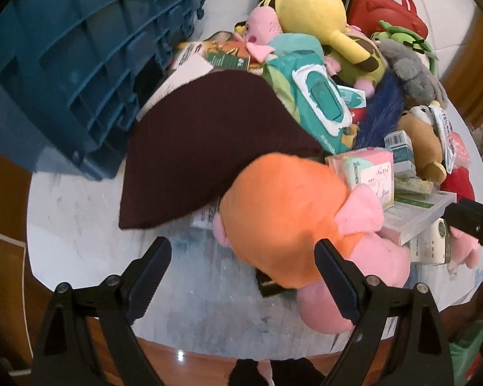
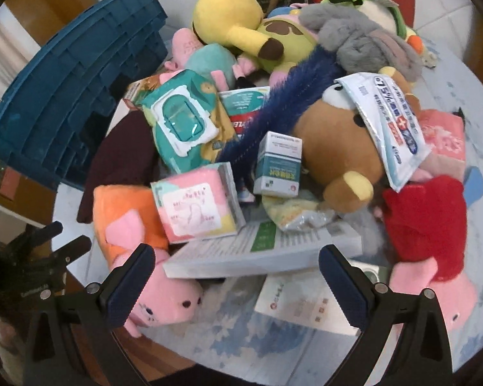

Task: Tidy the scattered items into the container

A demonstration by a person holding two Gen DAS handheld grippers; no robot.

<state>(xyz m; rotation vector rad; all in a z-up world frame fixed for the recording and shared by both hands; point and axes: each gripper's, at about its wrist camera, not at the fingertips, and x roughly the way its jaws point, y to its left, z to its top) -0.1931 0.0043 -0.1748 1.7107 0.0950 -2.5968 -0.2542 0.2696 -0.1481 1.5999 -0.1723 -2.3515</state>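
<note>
A heap of toys and packets covers the round white table. My left gripper stands open just above the table's near edge. Its right finger is beside a pink pig plush in an orange dress, with nothing between the jaws. A dark maroon cloth lies behind it. My right gripper is open too, hanging over a white book and a pink tissue pack. The blue crate stands at the table's far left.
The heap also holds a wipes pack, a small teal box, a brown bear plush, a red-dressed pig, a yellow plush and a red bag. Wooden floor shows beyond the table's rim.
</note>
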